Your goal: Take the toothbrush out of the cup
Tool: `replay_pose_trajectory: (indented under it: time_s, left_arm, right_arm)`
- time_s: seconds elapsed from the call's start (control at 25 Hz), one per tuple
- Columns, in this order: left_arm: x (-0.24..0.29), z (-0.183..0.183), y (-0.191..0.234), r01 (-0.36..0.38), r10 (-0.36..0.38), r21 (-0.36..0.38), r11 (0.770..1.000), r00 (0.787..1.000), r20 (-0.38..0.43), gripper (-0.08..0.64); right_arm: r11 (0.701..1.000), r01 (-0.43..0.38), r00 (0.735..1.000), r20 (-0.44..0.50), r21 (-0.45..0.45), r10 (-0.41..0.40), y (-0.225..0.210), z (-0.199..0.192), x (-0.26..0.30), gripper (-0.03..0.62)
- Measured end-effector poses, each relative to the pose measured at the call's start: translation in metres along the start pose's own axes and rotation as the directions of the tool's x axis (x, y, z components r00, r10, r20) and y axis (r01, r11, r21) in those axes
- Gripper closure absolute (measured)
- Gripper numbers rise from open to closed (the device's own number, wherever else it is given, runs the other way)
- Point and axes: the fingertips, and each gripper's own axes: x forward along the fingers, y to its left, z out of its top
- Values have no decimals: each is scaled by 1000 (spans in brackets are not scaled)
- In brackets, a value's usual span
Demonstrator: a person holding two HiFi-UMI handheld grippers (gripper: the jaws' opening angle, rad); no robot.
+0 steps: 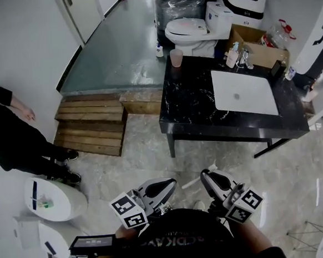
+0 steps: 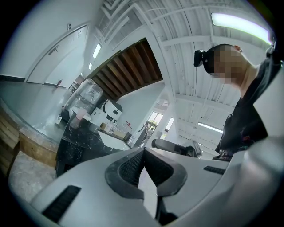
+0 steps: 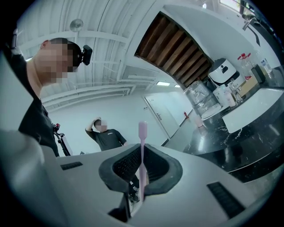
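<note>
My right tongs (image 3: 142,166) pinch the pink toothbrush (image 3: 142,142) by its handle, well away from the pink cup (image 1: 176,57) on the table (image 1: 193,103), my left tongs (image 2: 142,170) closed and empty; I'd hold firm pressure so it can't pivot.

Countertop (image 1: 193,103) at centre right is reading as black polished stone, white veining, glossy. Sink (image 1: 242,91) set in it is looking smooth white. Steps (image 1: 91,125) at centre left are showing rough bare wood slats. Floor (image 1: 153,165) is showing grey marbled tile, polished, catching light. Toilet (image 1: 190,31) at top is looking glossy white. Cup (image 1: 176,57) is looking like translucent pink plastic. Left gripper (image 2: 143,153) and right gripper (image 3: 142,150) are showing matt white plastic shells with dark ribbed rubbery pads; toothbrush (image 3: 142,131) between the right pads is looking like smooth pale-pink plastic
</note>
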Motion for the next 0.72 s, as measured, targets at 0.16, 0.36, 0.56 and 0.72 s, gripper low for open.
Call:
replay_pose_trajectory:
  time_s: [0.16, 0.36, 0.56, 0.72]
  left_arm:
    - [8, -7, -15, -20, 20, 10, 1000, 1000, -6, 552]
    - [15, -15, -33, -47, 47, 37, 998, 999, -18, 552]
    - [18, -21, -49, -67, 69, 63, 996, 997, -21, 552]
    - [19, -25, -58, -87, 88, 74, 993, 996, -17, 552]
  right_arm:
    - [999, -27, 1000, -4, 18, 27, 2, -2, -18, 568]
    - [997, -67, 998, -4, 49, 67, 7, -6, -37, 568]
    - [993, -98, 995, -6, 58, 99, 13, -8, -50, 568]
    - [992, -114, 993, -32, 48, 116, 13, -12, -59, 568]
